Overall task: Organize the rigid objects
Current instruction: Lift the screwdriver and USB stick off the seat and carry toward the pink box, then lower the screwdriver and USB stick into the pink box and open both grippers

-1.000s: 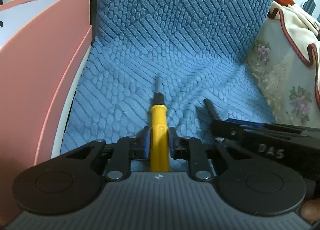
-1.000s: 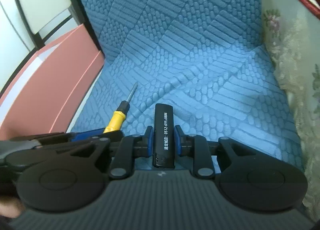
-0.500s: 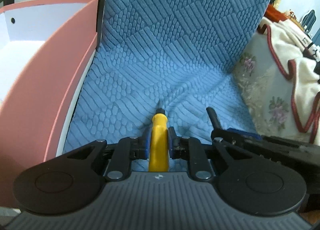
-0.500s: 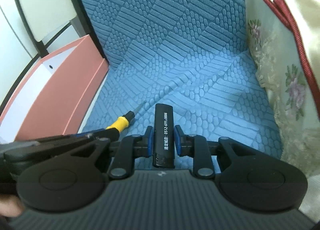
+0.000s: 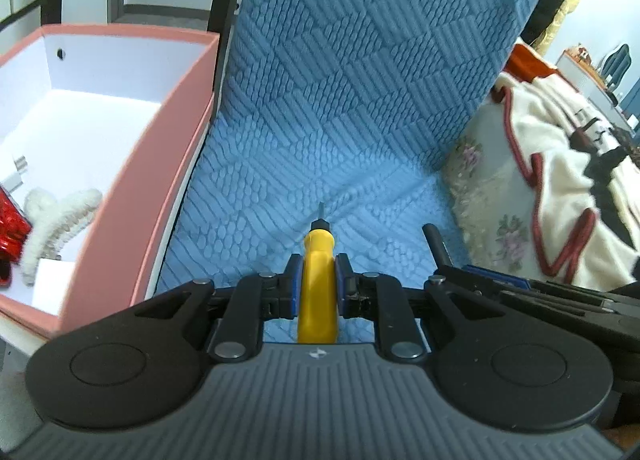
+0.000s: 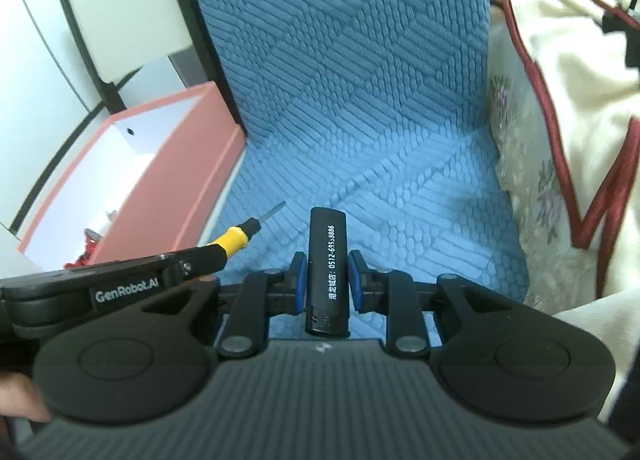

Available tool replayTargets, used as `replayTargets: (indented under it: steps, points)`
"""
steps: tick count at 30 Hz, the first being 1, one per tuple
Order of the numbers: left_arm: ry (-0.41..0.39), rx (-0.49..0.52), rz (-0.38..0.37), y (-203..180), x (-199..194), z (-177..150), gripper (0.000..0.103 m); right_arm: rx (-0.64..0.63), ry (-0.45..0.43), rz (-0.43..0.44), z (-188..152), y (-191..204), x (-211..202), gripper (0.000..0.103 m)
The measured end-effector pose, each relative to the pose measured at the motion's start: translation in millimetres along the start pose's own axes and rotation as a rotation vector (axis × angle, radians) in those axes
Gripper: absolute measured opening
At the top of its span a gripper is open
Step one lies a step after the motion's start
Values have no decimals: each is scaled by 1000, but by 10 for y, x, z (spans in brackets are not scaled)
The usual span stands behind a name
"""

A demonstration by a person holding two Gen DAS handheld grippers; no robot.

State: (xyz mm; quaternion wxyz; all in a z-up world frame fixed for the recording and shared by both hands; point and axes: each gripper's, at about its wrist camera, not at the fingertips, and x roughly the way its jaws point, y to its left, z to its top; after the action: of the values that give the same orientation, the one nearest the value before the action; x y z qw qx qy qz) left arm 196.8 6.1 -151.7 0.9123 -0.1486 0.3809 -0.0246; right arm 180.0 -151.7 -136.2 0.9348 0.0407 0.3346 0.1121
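Two hand-held grippers are seen from their own wrist cameras, held side by side above a blue quilted seat cover (image 5: 320, 140).

The left gripper (image 5: 318, 288) is clenched on a small screwdriver with a yellow plastic handle (image 5: 318, 292). Its blue pads press the handle from both sides, and the short metal tip points forward and down, clear of the fabric. The right gripper (image 6: 328, 280) is clamped on a slim black plastic lighter printed with white characters (image 6: 327, 260), gripped across its narrow sides near its lower half, so most of its length sticks out ahead of the pads.

Both objects look light and stiff, so they should not bend or sag in the hold. Smooth plastic can slip, though. The screwdriver is best held around its thick handle, not the thin shaft. The lighter's flat sides suit the pads well, though a grip nearer its middle would probably resist twisting better.

To the left stands an open pink cardboard box with a white inside (image 5: 172, 128), its near wall right beside the seat cover. Inside lie a fluffy white claw-shaped hair clip (image 5: 56, 216) and something shiny and red (image 5: 12, 228), cut off by the frame edge, so I cannot say what it is. Much of the floor of the box is bare. To the right is a cream blanket with dark red trim (image 5: 560, 164).
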Motion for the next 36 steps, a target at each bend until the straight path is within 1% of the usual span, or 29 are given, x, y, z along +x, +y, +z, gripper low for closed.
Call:
replayTargets:
  steps: [5, 10, 17, 21, 23, 25, 30, 33, 36]
  points:
    - [-26, -22, -13, -17, -354, 68, 20, -36, -42, 5, 68, 199, -289, 25]
    - [-69, -25, -4, 57, -738, 168, 20, -65, -70, 37, 103, 485, -514, 25]
    - [-137, -42, 43, 363, -1273, 306, 20, -136, -102, 103, 122, 1041, -618, 25]
    - [-159, -60, 67, 605, -1518, 317, 19, -171, -108, 143, 130, 1348, -609, 25]
    - [-167, -80, 77, 742, -1612, 325, 20, -166, -107, 173, 128, 1460, -593, 25]
    - [-174, -97, 95, 869, -1683, 350, 19, -157, -97, 200, 122, 1580, -534, 25]
    - [-189, -112, 133, 1217, -1799, 430, 20, -180, -73, 224, 178, 1871, -381, 25]
    - [-192, -122, 145, 1434, -1785, 483, 19, -183, -60, 228, 224, 1998, -275, 25]
    - [-181, -130, 152, 1629, -1691, 554, 19, -192, -46, 221, 263, 2105, -139, 25]
